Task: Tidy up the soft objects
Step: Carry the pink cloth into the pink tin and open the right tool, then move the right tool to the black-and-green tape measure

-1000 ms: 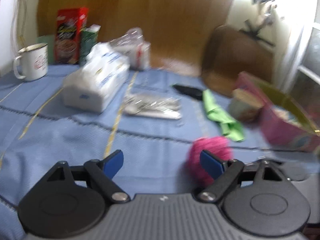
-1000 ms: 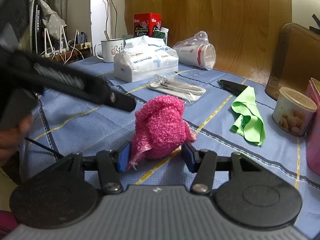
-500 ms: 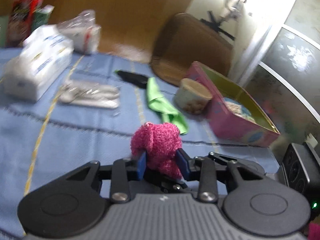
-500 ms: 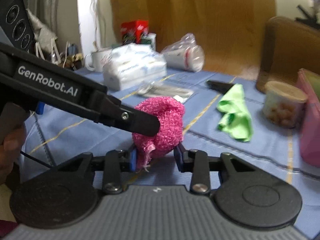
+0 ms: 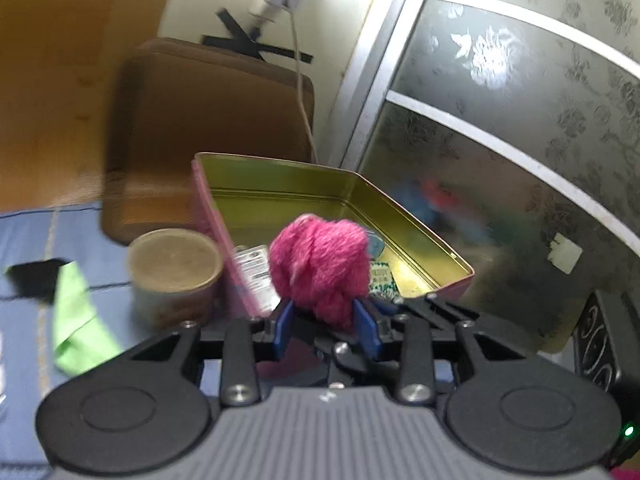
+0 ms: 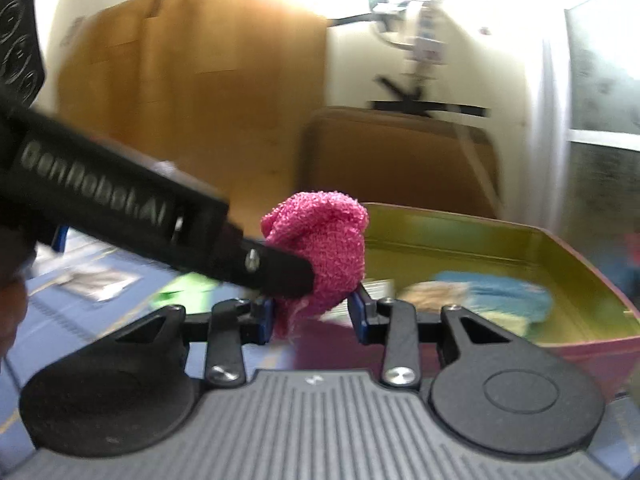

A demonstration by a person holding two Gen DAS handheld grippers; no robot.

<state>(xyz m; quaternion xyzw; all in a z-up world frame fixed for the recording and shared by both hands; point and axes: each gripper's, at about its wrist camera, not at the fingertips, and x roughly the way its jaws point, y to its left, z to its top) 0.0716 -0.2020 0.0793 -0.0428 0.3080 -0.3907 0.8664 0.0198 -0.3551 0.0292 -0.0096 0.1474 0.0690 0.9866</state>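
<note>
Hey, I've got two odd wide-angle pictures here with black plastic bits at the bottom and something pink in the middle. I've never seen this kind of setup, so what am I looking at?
There is no robot here. A person holds a hand-held gripping tool in each hand, and each tool has a fisheye camera that looks forward along its two fingers. The black shapes at the bottom of each picture are the tool itself.

One picture is from the left tool and the other is from the right tool. The black bar that comes in from the left of the right-hand picture is the left tool.

Both tools appear closed on the same pink fluffy bundle, and they hold it in front of an open tin. The tin has a gold inside and already holds a few things, which are blurred.

On the blue tablecloth beside the tin are a round can and a green cloth.
</note>
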